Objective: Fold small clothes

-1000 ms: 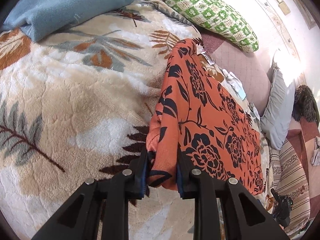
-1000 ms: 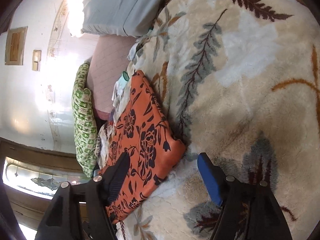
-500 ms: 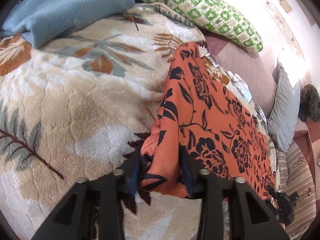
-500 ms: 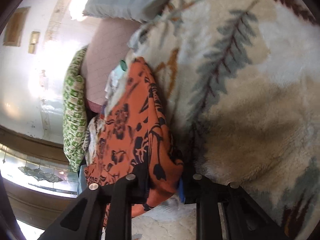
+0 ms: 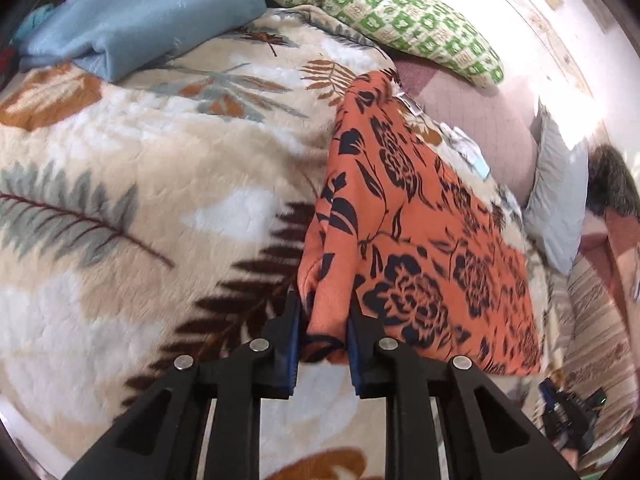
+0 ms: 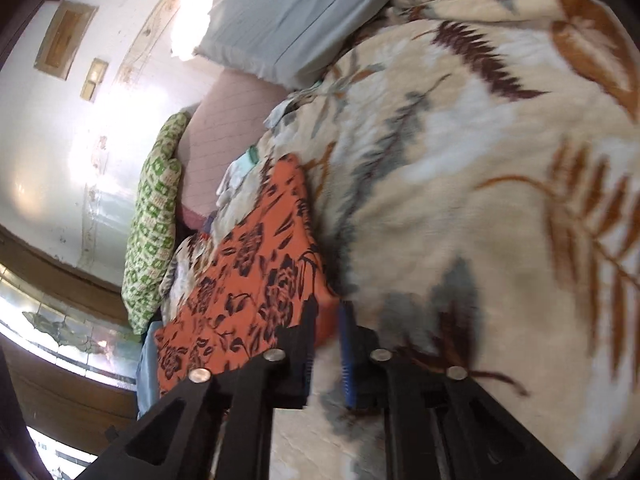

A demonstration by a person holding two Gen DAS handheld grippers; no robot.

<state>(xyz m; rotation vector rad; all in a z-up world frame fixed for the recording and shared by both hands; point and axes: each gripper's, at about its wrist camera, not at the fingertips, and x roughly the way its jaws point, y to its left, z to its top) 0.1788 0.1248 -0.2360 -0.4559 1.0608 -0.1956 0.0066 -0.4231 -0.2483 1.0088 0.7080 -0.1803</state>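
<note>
The orange flowered cloth (image 5: 416, 240) lies spread on the leaf-patterned blanket (image 5: 140, 160), one near corner lifted. The left gripper (image 5: 323, 338) has that corner bunched between its blue pads, jaws closing on it. The right gripper (image 6: 327, 340) is clamped nearly fully together on the cloth's other near corner (image 6: 324, 316). A green checked pillow (image 5: 400, 12) and a blue folded towel (image 5: 136, 20) lie beyond.

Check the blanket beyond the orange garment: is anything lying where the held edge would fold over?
Nothing visible does. Both grippers, left and right, pinch the orange garment's near corners; the leaf-print blanket alongside is bare up to the blue cushion.
</note>
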